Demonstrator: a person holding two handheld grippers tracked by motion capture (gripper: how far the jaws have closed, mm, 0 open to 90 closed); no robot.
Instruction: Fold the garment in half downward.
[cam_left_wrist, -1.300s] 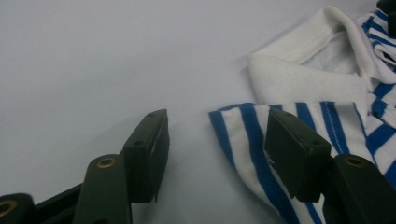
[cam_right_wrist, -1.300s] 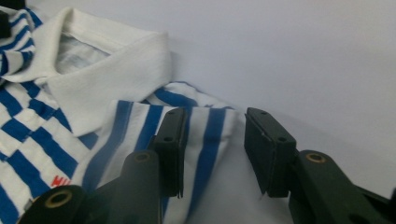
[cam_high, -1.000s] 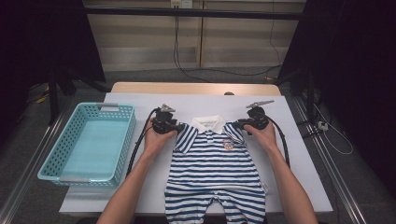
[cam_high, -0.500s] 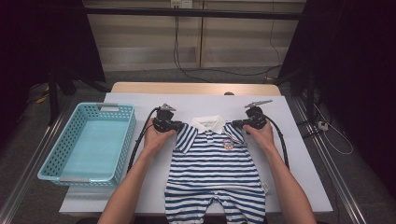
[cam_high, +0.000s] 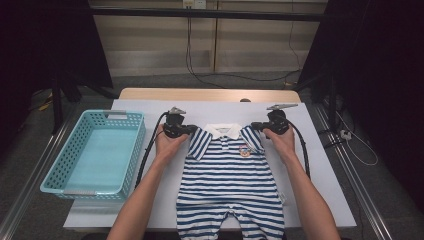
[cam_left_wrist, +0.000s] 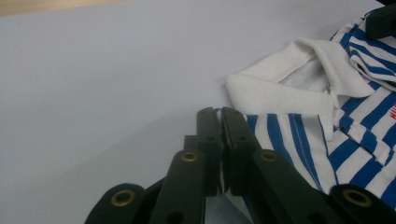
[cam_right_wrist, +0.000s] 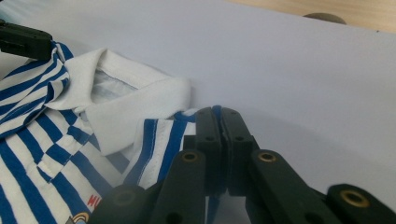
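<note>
At the romper's (cam_high: 229, 172) shoulders, both grippers clamp down: left gripper (cam_high: 192, 130) has jaws pressed together on striped fabric at the shoulder edge left of the white collar (cam_high: 223, 130), right gripper (cam_high: 256, 126) likewise pinches the shoulder right of the collar. Both jaws have just been closing, cloth between them. Blue-white striped romper lies flat, front up, on the white table sheet (cam_high: 320, 165), legs toward the person. Small badge (cam_high: 244, 150) sits on the chest below the collar. Turquoise basket (cam_high: 95, 152) stands left of the romper, well apart.
</note>
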